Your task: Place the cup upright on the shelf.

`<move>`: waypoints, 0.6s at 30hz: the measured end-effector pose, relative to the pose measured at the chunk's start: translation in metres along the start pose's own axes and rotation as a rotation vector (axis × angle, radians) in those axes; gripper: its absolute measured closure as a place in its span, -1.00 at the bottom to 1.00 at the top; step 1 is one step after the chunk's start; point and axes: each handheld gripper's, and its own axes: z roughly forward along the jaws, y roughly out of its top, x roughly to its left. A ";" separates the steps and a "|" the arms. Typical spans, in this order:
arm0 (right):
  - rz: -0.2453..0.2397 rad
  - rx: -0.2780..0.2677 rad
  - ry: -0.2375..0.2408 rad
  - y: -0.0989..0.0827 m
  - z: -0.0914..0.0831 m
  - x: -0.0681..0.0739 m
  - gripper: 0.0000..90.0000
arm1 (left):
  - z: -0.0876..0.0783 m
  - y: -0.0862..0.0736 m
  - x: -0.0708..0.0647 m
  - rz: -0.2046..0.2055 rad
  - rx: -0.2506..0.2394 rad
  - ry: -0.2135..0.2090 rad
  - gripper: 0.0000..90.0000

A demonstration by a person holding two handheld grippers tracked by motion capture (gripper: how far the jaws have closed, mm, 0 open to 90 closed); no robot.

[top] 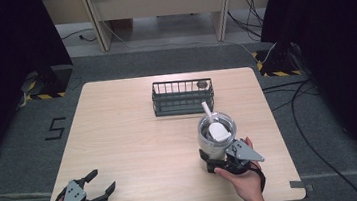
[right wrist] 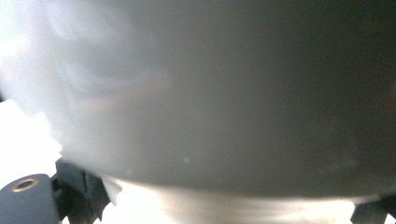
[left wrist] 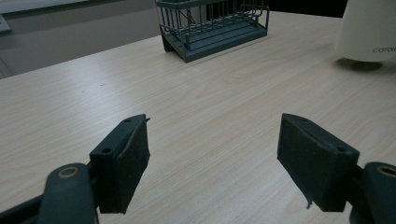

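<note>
The right gripper (top: pixel 221 162) has its jaws clenched around the base of the tumbler (top: pixel 215 136) — upright between them on the surface (top: pixel 136 145). The left gripper (top: pixel 96 186) rests well apart, jaws spread wide with nothing between — the wire basket (left wrist: pixel 215 28) beyond them.

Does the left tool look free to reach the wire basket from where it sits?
Probably yes: the left tool is open, and bare table lies between it and the wire basket; the tumbler stands off to the side.
</note>
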 end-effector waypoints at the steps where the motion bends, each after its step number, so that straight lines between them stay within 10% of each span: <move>1: -0.003 -0.005 0.001 0.002 0.000 -0.001 -0.77 | 0.000 0.000 0.000 -0.001 -0.001 0.001 -0.46; 18: -0.009 -0.052 -0.043 0.040 0.019 -0.021 -0.77 | -0.001 0.000 0.001 -0.009 -0.003 0.007 -0.46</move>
